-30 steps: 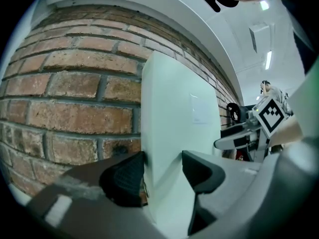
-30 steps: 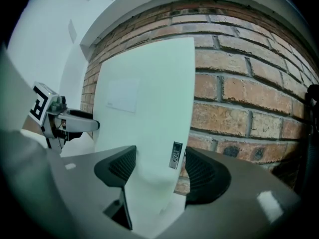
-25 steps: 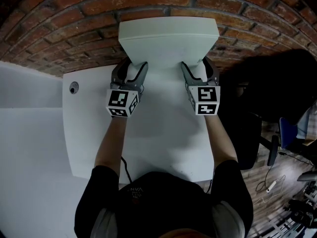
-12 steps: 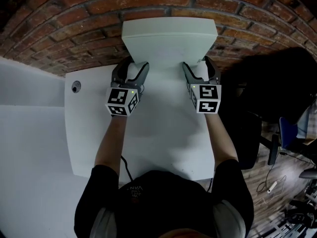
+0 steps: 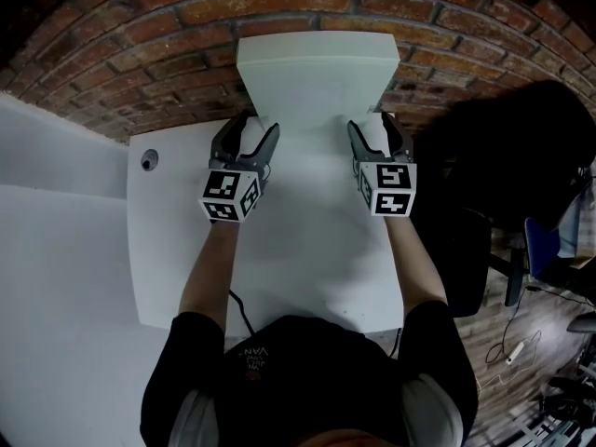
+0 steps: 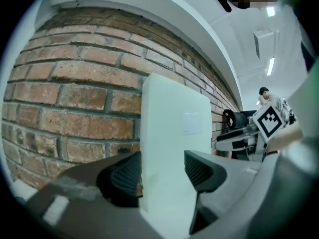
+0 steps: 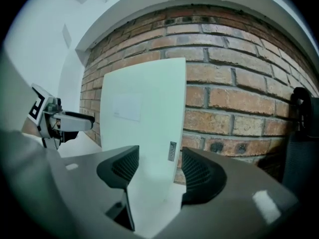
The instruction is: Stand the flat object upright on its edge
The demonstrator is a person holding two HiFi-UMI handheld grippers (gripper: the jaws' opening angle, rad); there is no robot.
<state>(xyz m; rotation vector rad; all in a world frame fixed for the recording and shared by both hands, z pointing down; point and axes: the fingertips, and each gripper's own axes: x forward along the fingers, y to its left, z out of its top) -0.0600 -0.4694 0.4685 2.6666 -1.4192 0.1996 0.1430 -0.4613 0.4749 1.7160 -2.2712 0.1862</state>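
A white flat panel (image 5: 317, 73) stands on its lower edge on the white table (image 5: 307, 250), with its back towards the brick wall (image 5: 140, 45). My left gripper (image 5: 253, 127) sits at its lower left corner and my right gripper (image 5: 374, 128) at its lower right corner. In the left gripper view the panel (image 6: 169, 133) fills the gap of the left gripper (image 6: 162, 176), whose jaws have just been opening. In the right gripper view the panel's (image 7: 144, 108) corner stands between the jaws of the right gripper (image 7: 158, 168). These have just been closing, with a gap still at the right pad.
A small round hole (image 5: 149, 161) sits in the table's far left corner. A dark office chair (image 5: 503, 156) stands right of the table. A white ledge (image 5: 56, 156) runs along the left. The wall is directly behind the panel.
The panel looks steeper and nearer the wall than a second ago. Both grippers have kept to its lower corners and shifted only slightly.
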